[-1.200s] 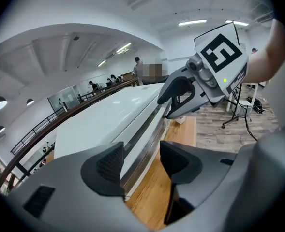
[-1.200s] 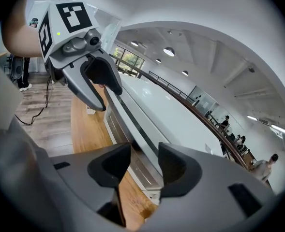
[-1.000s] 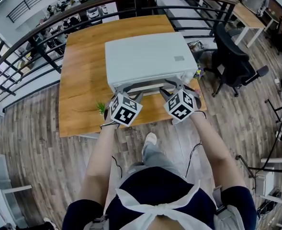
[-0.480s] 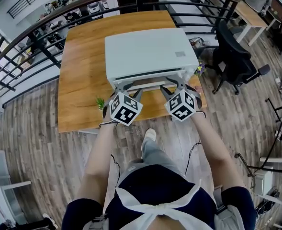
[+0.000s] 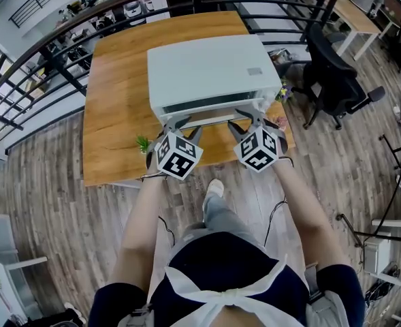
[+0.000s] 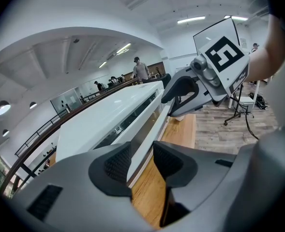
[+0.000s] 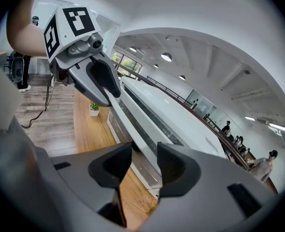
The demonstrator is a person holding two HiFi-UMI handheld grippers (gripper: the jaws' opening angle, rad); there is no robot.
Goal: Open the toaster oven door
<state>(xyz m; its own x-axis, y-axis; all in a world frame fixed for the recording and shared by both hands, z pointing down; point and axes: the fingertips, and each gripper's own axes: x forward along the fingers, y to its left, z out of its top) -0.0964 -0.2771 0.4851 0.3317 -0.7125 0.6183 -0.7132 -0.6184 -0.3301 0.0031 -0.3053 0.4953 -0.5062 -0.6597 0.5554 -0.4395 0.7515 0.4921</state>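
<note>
A white toaster oven (image 5: 207, 70) stands on a wooden table (image 5: 118, 101). Its long white door handle (image 5: 210, 121) runs along the front, facing me. My left gripper (image 5: 180, 125) grips the handle's left end and my right gripper (image 5: 244, 120) its right end. In the left gripper view the handle (image 6: 149, 129) passes between the pads of the left gripper (image 6: 141, 159), which close on it. In the right gripper view the right gripper (image 7: 144, 163) holds the handle (image 7: 137, 129) the same way. A dark gap shows along the door's top edge, so the door is slightly ajar.
A small potted plant (image 5: 143, 144) sits on the table just left of my left gripper. A black office chair (image 5: 336, 80) stands right of the table. A curved railing (image 5: 50, 39) runs behind it. Wood floor lies below me.
The left jaws have drawn in onto the handle. The gap above the door has grown a little and more of the oven's front shows. Both grippers remain at the handle.
</note>
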